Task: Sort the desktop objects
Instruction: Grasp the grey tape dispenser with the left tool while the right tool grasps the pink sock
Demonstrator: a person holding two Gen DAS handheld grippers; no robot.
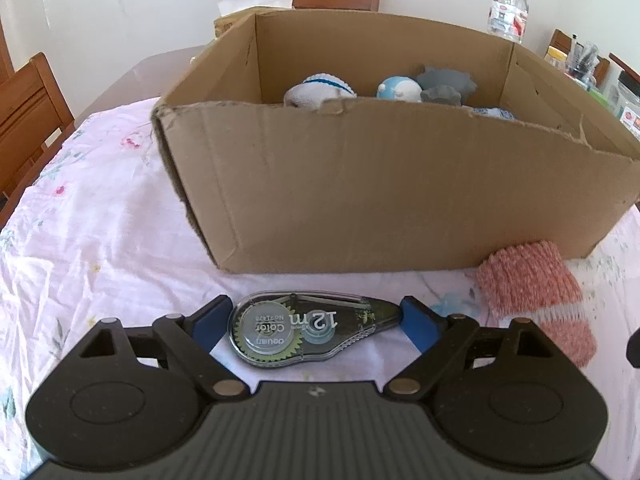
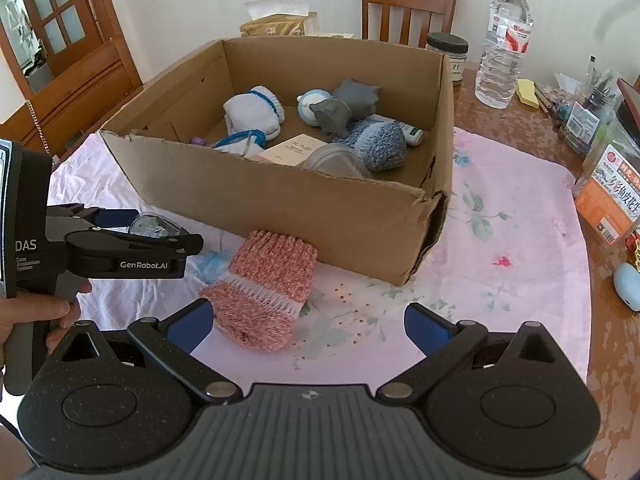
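A clear correction tape dispenser [image 1: 308, 326] marked "12 m" lies on the pink floral cloth between the fingers of my left gripper [image 1: 316, 318]. The blue pads touch both its ends, so the jaws are shut on it. In the right wrist view the left gripper [image 2: 132, 220] sits at the left with the tape [image 2: 154, 226] between its fingers. A pink knitted sock [image 2: 260, 290] lies in front of the cardboard box [image 2: 280, 204], also in the left wrist view [image 1: 532, 292]. My right gripper [image 2: 306, 326] is open and empty just before the sock.
The box holds white socks [image 2: 254, 114], a blue knitted sock [image 2: 378, 144], a grey toy [image 2: 346, 110], a small carton [image 2: 292, 150] and a clear lid. A water bottle [image 2: 504, 40], jars [image 2: 446, 56] and packets [image 2: 608, 196] stand at the right. Wooden chairs surround the table.
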